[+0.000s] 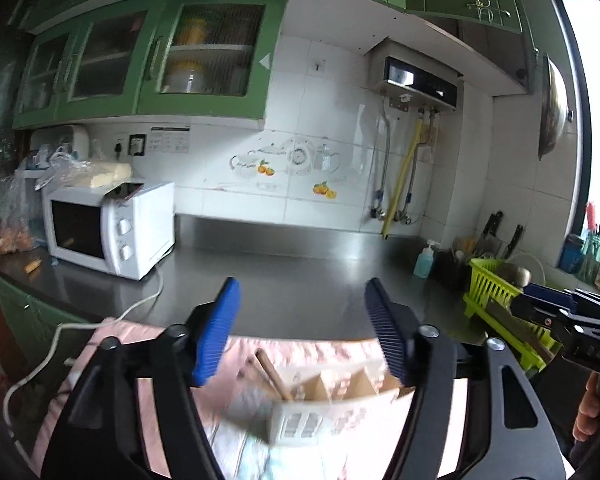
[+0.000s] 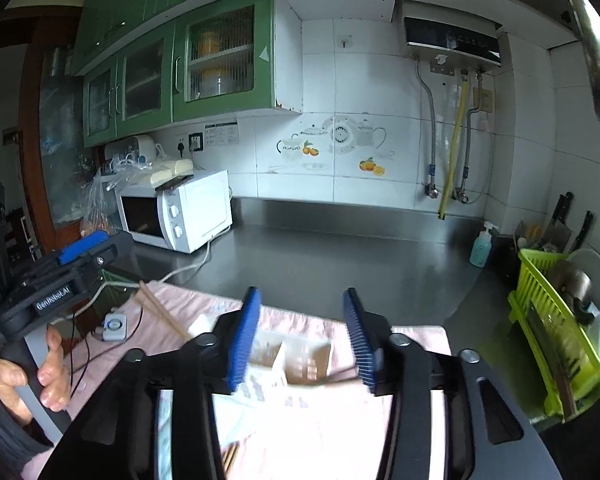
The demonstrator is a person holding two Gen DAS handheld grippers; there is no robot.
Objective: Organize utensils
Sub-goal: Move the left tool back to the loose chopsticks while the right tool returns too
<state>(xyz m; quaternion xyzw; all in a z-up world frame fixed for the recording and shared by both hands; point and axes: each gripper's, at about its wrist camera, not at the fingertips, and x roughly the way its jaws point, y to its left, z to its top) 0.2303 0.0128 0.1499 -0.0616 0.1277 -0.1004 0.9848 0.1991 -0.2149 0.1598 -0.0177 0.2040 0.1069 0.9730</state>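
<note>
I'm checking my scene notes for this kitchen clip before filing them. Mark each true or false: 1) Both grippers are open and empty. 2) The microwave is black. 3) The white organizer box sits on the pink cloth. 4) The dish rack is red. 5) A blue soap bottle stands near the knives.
1) True: the left gripper and the right gripper are open, with nothing between the pads.
2) False: the microwave is white.
3) True: the organizer box rests on the pink cloth.
4) False: the dish rack is lime green.
5) True: the soap bottle stands beside the knives.

Steel counter (image 2: 340, 264) glossy; pink cloth (image 2: 300, 432) soft, matt; chopsticks (image 2: 162, 312) wooden; dish rack (image 2: 540, 320) green plastic.
</note>
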